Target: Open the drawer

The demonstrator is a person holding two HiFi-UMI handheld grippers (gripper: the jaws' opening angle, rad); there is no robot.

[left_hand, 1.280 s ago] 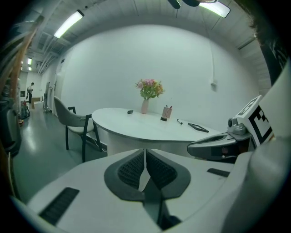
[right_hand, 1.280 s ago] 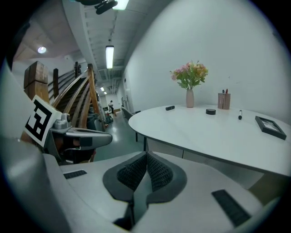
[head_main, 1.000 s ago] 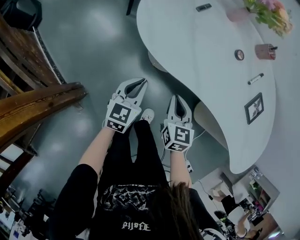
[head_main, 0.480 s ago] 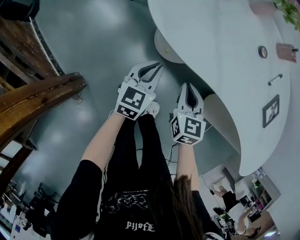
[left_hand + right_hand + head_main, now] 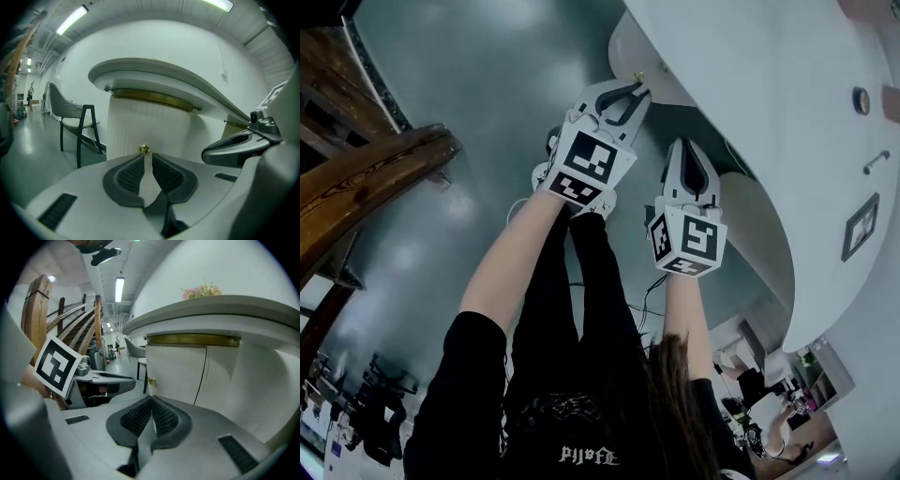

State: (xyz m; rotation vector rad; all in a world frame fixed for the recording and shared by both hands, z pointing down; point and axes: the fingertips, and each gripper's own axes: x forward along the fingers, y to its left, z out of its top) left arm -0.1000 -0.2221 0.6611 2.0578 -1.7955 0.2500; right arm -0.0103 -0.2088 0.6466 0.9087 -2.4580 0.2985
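A small brass knob (image 5: 144,149) sits on the white ribbed drawer front (image 5: 150,126) under the curved white desk (image 5: 750,84). In the head view the knob (image 5: 638,75) lies just beyond my left gripper (image 5: 630,94). In the left gripper view my left gripper (image 5: 147,155) points straight at the knob from just short of it. Its jaws have just been opening to a narrow gap, with nothing between them. My right gripper (image 5: 691,150) hangs beside it, a little further back. In its own view the right gripper (image 5: 151,399) is shut and empty, with the knob (image 5: 151,380) ahead.
A black-legged chair (image 5: 75,119) stands left of the desk pedestal. A wooden staircase rail (image 5: 366,197) runs along the left. On the desk lie a picture frame (image 5: 861,227), a marker (image 5: 877,161) and a round object (image 5: 861,100). The person's legs are below the grippers.
Both grippers have sunk and moved forward toward the pedestal under the desk. The left one now reaches close to the brass knob.
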